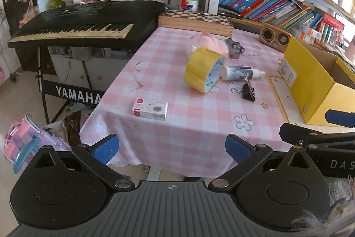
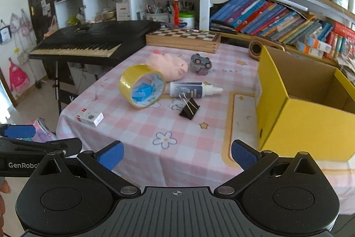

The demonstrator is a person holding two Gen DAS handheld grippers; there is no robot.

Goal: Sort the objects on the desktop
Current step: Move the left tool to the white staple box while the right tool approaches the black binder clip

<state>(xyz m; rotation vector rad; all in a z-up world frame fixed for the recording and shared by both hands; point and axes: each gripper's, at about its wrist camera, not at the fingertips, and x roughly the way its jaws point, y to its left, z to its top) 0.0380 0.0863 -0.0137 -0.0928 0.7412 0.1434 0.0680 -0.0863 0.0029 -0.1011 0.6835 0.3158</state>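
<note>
On the pink checked tablecloth (image 1: pixel 177 126) lie a yellow tape roll (image 1: pixel 203 69) (image 2: pixel 142 87), a white glue bottle (image 1: pixel 240 73) (image 2: pixel 193 89), a black binder clip (image 1: pixel 248 90) (image 2: pixel 189 109), a small white box (image 1: pixel 149 109) (image 2: pixel 90 117), a pink plush pig (image 1: pixel 210 42) (image 2: pixel 168 64) and a grey toy car (image 1: pixel 235 48) (image 2: pixel 200 63). A yellow cardboard box (image 1: pixel 310 83) (image 2: pixel 306 108) stands open at the right. My left gripper (image 1: pixel 172 148) hangs open before the table's near edge, nothing between its fingers. My right gripper (image 2: pixel 176 156) is open too, over the near edge.
A black Yamaha keyboard (image 1: pixel 84 23) (image 2: pixel 93 41) stands left of the table. A chessboard (image 1: pixel 195 19) (image 2: pixel 184 37) and a wooden speaker (image 1: pixel 275 37) sit at the back. Bookshelves (image 1: pixel 277 3) fill the right wall. A pink bag (image 1: pixel 26 141) lies on the floor.
</note>
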